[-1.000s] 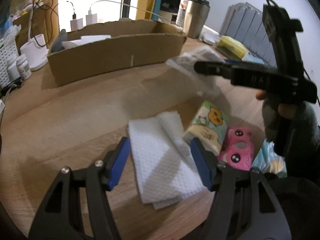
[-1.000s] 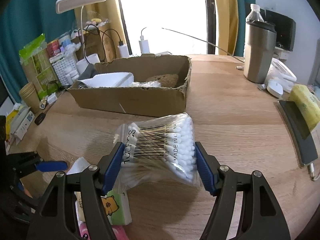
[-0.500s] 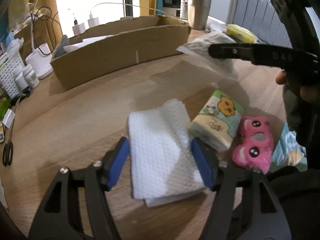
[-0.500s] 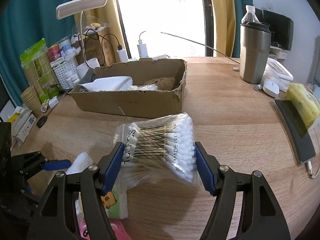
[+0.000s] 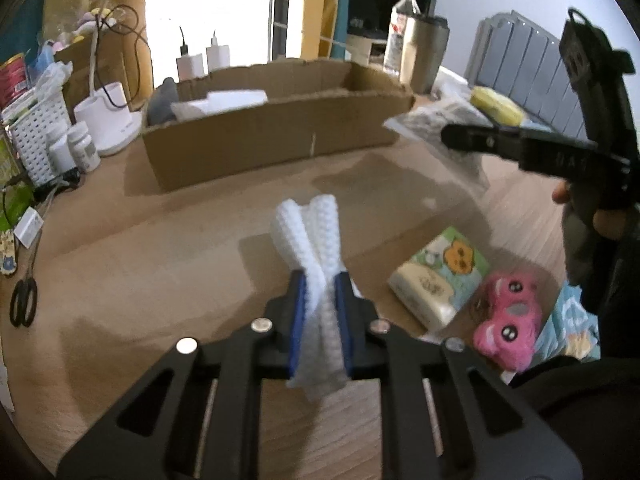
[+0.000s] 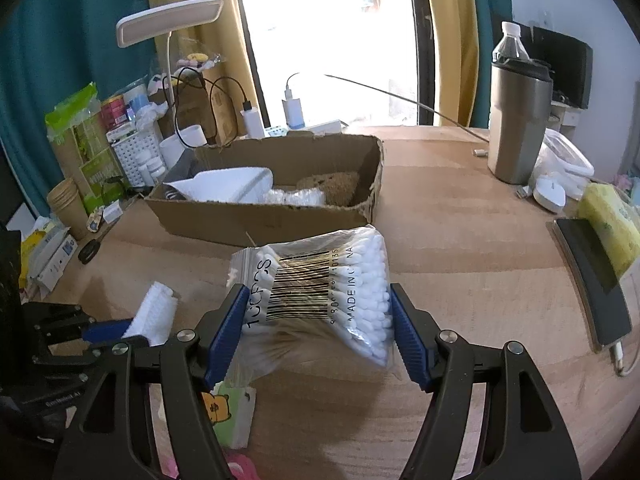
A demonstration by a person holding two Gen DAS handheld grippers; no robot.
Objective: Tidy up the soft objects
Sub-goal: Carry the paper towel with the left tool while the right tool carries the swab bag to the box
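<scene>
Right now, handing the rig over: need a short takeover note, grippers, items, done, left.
Left gripper: jaws just closed on the white cloth, bunched between the pads.
Right gripper: shut on the cotton swab bag, above the table.
Cardboard box: already holds several soft items.
Left: box both held items, then the tissue pack and pink plush on the table.

Our left gripper [image 5: 321, 312] points steeply down toward the counter [image 5: 120, 264]; its blue fingers [image 5: 298, 316] have just been closing and now pinch a white folded cloth [image 5: 316, 248] tightly between them. Our right gripper [image 6: 316, 328] also tilts downward, its fingers [image 6: 226, 328] set about half apart and pressing both sides of a bag of cotton swabs [image 6: 320, 292]. Seen from the left, our right hand [image 5: 596, 208] grips its black handle above the counter.
</scene>
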